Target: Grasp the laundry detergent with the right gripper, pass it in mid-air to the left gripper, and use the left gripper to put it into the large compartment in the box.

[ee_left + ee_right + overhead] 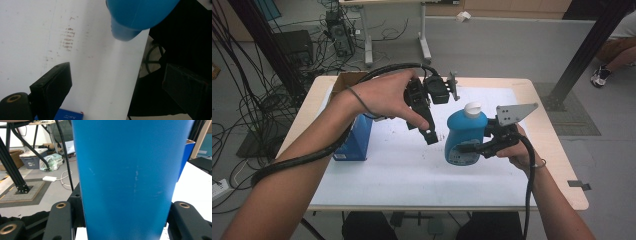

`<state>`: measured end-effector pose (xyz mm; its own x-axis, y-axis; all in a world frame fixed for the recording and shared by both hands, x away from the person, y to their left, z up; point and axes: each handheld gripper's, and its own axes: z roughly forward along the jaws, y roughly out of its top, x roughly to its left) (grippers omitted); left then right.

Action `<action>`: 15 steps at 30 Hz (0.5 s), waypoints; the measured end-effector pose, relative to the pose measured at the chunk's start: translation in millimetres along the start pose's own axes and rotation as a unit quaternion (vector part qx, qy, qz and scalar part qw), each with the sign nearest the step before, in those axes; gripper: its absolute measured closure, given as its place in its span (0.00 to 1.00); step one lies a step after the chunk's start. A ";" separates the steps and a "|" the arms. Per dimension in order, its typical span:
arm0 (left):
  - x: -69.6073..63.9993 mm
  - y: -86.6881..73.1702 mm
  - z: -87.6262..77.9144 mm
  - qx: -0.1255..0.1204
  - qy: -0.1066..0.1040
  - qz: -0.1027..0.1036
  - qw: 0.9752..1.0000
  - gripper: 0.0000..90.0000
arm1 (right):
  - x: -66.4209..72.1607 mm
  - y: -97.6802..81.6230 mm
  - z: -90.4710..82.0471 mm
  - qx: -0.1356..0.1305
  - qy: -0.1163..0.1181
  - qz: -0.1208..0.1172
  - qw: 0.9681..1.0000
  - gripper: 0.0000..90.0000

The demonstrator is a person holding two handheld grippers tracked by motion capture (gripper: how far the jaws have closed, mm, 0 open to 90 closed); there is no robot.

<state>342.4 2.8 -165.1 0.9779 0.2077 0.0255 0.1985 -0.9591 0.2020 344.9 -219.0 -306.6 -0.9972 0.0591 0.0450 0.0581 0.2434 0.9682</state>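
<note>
**Blue bottle gripped above white worktop**

Seen from the high view: blue bottle (464,137) with white cap (473,108), held upright over the right half of the worktop (412,175), nearer the near edge than the far one. Clamped on the bottle's right side by the right tongs (472,149), jaws pressed against its body, with the grey three-cornered plate (514,112) riding on top and the black cable (528,175) trailing down past the right hand (522,150) toward the near edge.

From the right gripper view: bottle's blue wall (127,177) squeezed between the two black jaws, one at each side of it.

Left of the bottle, over the middle of the worktop: left tongs (429,134) in the left hand (384,97), pointing downward, just beside the bottle but apart from it. From the left gripper view: jaws spread wide with nothing between them, bottle's blue base (135,17) hanging above the white surface ahead, faint brown smudges (68,38) on that surface.

At the left edge of the worktop: blue box (354,140), standing partly under the left forearm. At the far left corner: brown cardboard box (347,80).
</note>
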 end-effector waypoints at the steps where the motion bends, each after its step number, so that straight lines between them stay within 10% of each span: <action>1: -0.7 1.4 -0.3 0.001 0.001 0.003 1.000 0.10 | 0.1 0.3 1.0 0.000 0.001 -0.001 1.000 0.50; 15: -9.5 18.8 -2.0 0.002 -0.005 0.033 0.999 0.11 | 2.7 3.5 15.6 0.001 0.021 -0.007 1.000 0.50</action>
<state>336.7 -16.9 -159.6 0.9895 0.1419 0.0279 0.1338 -0.9715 0.1956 343.1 -202.9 -306.9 -0.9990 0.0147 0.0419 0.0443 0.2460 0.9683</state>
